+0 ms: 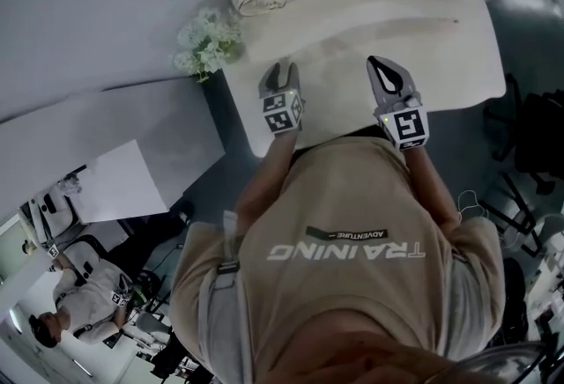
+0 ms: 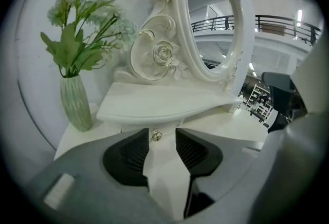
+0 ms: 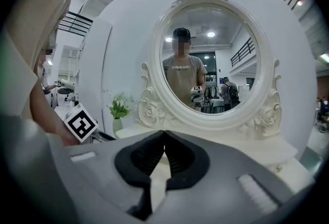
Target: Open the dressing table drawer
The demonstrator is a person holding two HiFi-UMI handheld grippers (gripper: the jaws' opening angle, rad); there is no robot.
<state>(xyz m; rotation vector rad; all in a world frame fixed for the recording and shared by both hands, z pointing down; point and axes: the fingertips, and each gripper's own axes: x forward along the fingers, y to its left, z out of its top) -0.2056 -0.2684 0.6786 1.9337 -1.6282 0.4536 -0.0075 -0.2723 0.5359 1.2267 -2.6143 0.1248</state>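
The white dressing table (image 1: 441, 48) stands in front of me, its oval mirror (image 2: 213, 17) above a small raised shelf (image 2: 164, 105). Under that shelf a small round metal drawer knob (image 2: 156, 135) shows on the drawer front. My left gripper (image 2: 162, 133) is open, and the knob sits just beyond its tips, in line with the gap; nothing is pressed between the pads. In the head view the left gripper (image 1: 282, 72) hovers over the table's front left part. My right gripper (image 3: 164, 133) is shut on nothing, held above the table's front right (image 1: 381, 65).
A green vase of white flowers (image 2: 76, 102) stands at the table's left end (image 1: 207, 40). The mirror (image 3: 205, 63) reflects the person holding the grippers. A seated person (image 1: 88, 303) is at lower left, and dark chairs (image 1: 538, 144) stand to the right.
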